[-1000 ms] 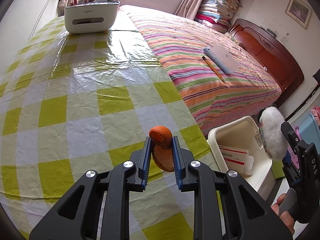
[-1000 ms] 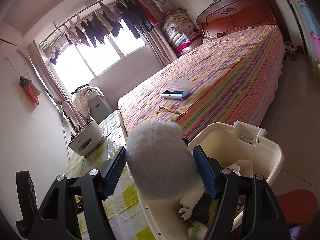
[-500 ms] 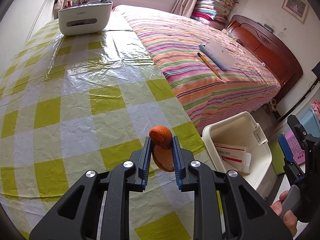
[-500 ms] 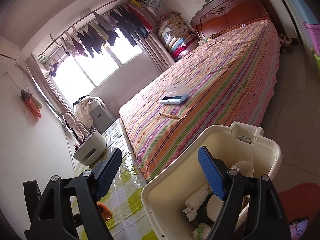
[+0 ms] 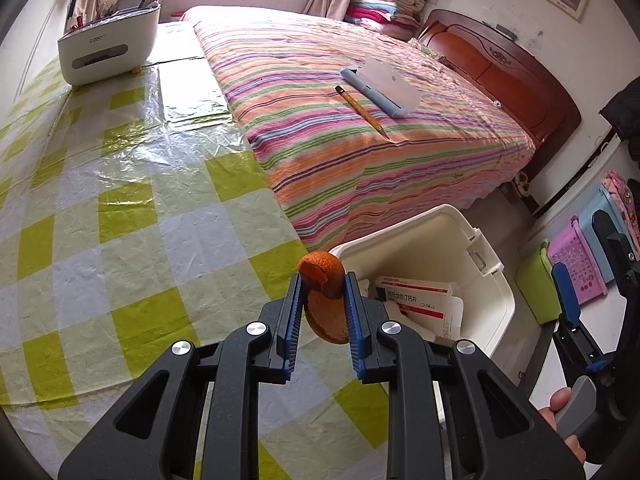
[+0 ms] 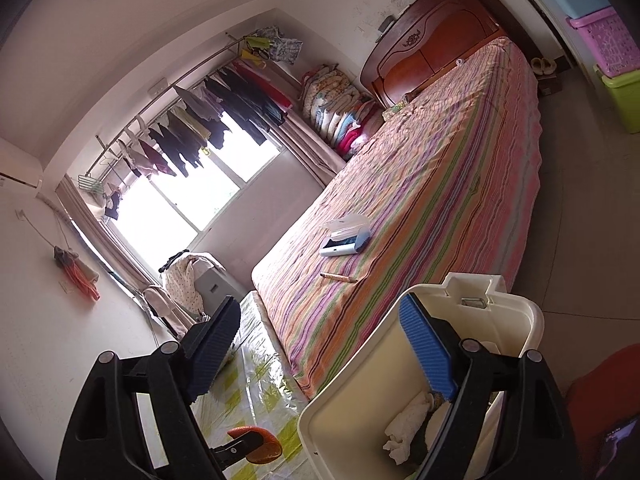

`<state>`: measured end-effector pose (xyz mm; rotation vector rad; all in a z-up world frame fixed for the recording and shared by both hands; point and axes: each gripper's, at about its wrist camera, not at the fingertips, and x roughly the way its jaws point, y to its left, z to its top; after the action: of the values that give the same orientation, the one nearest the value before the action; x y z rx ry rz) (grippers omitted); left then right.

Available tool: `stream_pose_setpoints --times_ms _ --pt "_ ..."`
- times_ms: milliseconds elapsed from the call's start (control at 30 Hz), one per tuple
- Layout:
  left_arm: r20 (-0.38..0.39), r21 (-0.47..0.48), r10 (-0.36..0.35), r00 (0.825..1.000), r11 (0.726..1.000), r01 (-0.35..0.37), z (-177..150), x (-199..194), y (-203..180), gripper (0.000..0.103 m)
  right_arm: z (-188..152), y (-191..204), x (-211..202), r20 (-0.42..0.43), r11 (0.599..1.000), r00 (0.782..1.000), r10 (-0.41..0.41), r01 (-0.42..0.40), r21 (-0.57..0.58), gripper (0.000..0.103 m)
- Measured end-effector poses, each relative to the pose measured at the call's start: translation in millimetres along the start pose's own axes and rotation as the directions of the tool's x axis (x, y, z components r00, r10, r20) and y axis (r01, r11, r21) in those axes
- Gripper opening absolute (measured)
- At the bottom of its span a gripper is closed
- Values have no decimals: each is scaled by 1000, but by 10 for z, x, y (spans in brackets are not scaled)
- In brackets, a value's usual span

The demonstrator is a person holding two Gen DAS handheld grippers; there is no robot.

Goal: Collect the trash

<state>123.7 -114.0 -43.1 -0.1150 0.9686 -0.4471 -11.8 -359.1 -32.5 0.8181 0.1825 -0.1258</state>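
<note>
The left gripper [image 5: 320, 316] is clamped on a piece of orange peel [image 5: 325, 300]; both blue pads press its sides, and the peel stands up a little above the fingertips. Under the fingers lies the table [image 5: 120, 220] with its yellow-green checked cover. The table's edge runs just to the right of the fingertips, and directly past that edge stands the cream bin [image 5: 498, 292], open on top. Inside the bin a red and white box [image 5: 416, 298] lies beyond the right finger. Between the peel and the bin's near rim nothing stands in the way.

The right gripper [image 6: 320, 354] has just been opening; its jaws stand wide apart with nothing between them. Its right finger hangs over the bin's opening, above crumpled white paper [image 6: 408, 428]. Behind the fingers the striped bed [image 6: 420, 208] borders table and bin closely.
</note>
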Motion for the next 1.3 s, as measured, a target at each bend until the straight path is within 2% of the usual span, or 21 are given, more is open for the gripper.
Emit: stream_pose_setpoints --times_ms 333,533,567,600,633,700,767,933,1200,1300 --pt "-42 86 -39 998 995 43 84 227 -462 22 51 -161 -3 -4 997 1000 -2 2 75 83" --pt "-71 125 -32 997 991 41 39 361 -633 28 52 -190 -26 6 997 1000 3 -3 79 83" --pt "-74 130 -29 997 991 38 23 373 -646 31 62 -192 -25 4 997 1000 2 -3 80 83" --pt "-76 134 -24 997 990 34 12 381 -647 44 63 -200 -27 2 997 1000 3 -3 82 83" --pt "-72 134 -14 997 991 24 2 380 -647 63 69 -213 -31 2 996 1000 1 -1 85 83" --pt "-30 127 15 999 992 -11 -22 321 -629 80 75 -234 -40 2 996 1000 -4 4 87 83" --pt "4 123 42 999 992 -43 -50 233 -580 81 76 -250 -45 -3 996 1000 -11 11 84 83" --pt "34 110 115 993 987 -118 -195 -12 -359 84 26 -207 -17 -43 999 999 -24 26 41 83" --pt "89 92 253 963 961 -260 -383 -276 67 86 -105 0 1 -99 995 994 -42 33 -93 83" --pt "105 60 275 956 957 -283 -410 -344 216 86 -149 48 -55 -97 992 994 -50 38 -121 83"
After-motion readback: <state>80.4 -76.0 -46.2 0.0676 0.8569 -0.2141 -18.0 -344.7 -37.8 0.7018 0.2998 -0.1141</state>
